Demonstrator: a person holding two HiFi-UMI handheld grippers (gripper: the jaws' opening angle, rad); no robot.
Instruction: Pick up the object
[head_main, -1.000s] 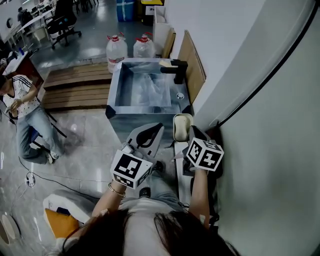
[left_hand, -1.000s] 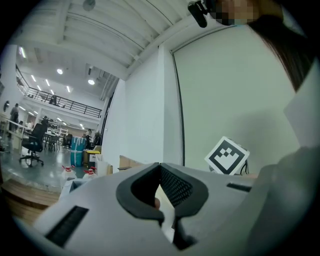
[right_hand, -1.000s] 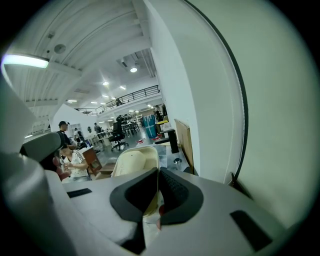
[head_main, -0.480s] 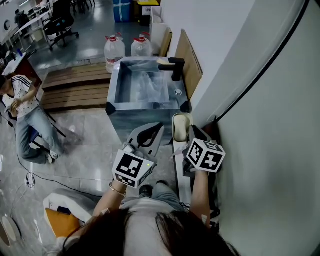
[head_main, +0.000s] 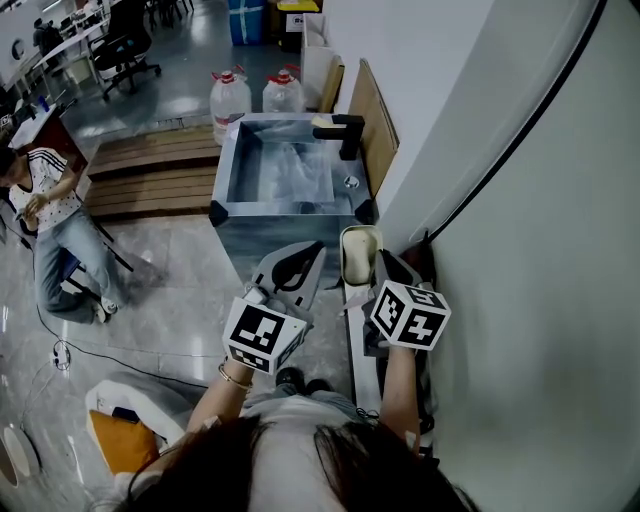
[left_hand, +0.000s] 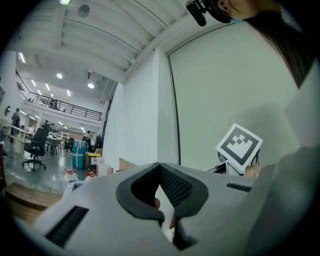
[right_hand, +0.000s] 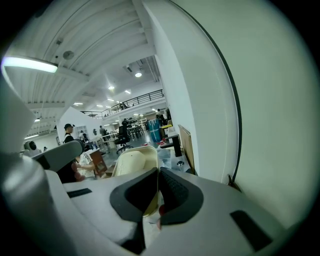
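Head view: holding two grippers side by side in front of the body, over a glossy grey floor (head_main: 170, 300) and close to a pale wall (head_main: 520, 300).

Right gripper (head_main: 374, 262): clamping onto the near rim of the cream oval dish (head_main: 360, 250). In the right gripper view, showing the right gripper (right_hand: 158, 171) with its dark fingers (right_hand: 175, 190) drawn narrow, pinching only the thin dish (right_hand: 131, 162) wall and letting the dish project forward past the tips.

Dish position: hanging in the right fingers, just beside the wall and near the front corner of a metal sink (head_main: 285, 232).

Left gripper (head_main: 312, 252): pointing toward the sink, just left of the dish. In the left gripper view, showing the left gripper (left_hand: 160, 166) with fingers pressed together at the tips, gripping nothing.

Background: carrying a black tap (head_main: 340, 130) on the far rim of the sink; standing two red-capped water bottles (head_main: 228, 97) beyond it; lying wooden pallets (head_main: 150, 170) to its left; sitting at the far left, a person (head_main: 45, 220) in a striped top.
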